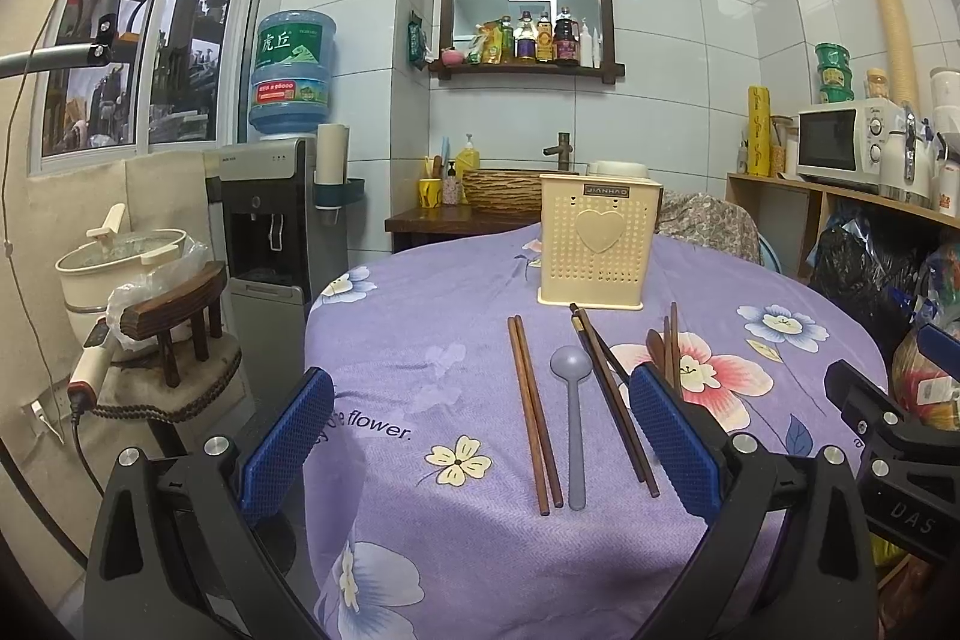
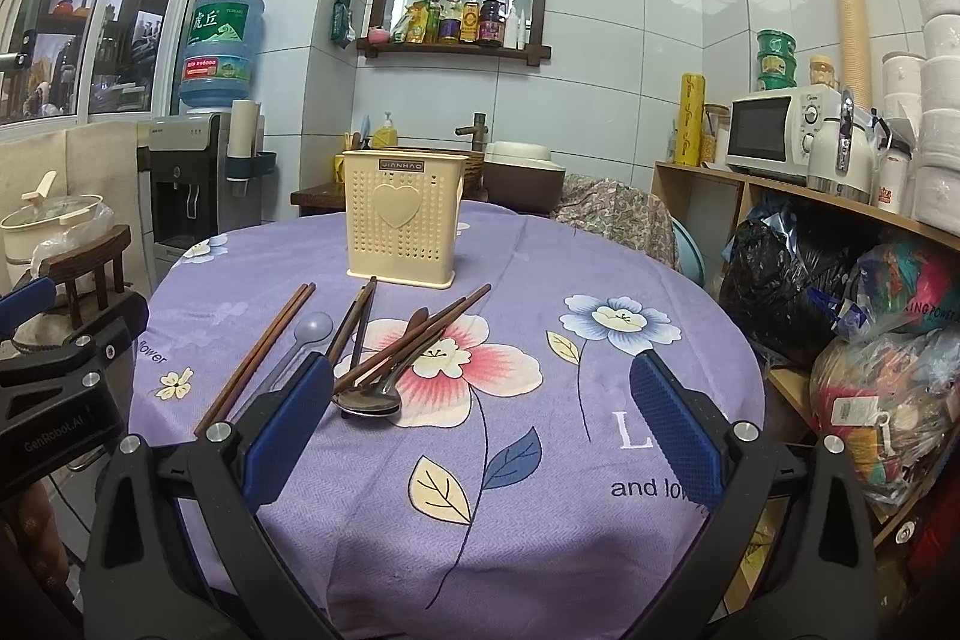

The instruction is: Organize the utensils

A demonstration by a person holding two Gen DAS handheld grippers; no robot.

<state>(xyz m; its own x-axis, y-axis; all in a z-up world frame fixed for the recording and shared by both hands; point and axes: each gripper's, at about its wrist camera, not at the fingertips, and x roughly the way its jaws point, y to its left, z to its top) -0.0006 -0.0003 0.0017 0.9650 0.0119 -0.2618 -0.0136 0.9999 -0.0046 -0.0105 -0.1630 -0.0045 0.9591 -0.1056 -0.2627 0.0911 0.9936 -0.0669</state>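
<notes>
A cream perforated utensil holder (image 1: pixel 594 244) (image 2: pixel 403 220) with a heart on its front stands upright at the far side of the round table. In front of it lie a brown chopstick pair (image 1: pixel 534 412) (image 2: pixel 258 358), a grey plastic spoon (image 1: pixel 573 412) (image 2: pixel 300 346), a dark chopstick pair (image 1: pixel 612 394) (image 2: pixel 354 322), and more chopsticks crossed over a metal spoon (image 2: pixel 369 403). My left gripper (image 1: pixel 480 436) hovers open above the near utensils, holding nothing. My right gripper (image 2: pixel 480 430) is open over the flowered cloth, right of the metal spoon, also holding nothing.
The purple floral tablecloth (image 1: pixel 420 340) (image 2: pixel 600 400) covers the table. A water dispenser (image 1: pixel 270 220) and a stool with a pot (image 1: pixel 120 268) stand to the left. A shelf with a microwave (image 2: pixel 774 136) and bags (image 2: pixel 888 370) lines the right side.
</notes>
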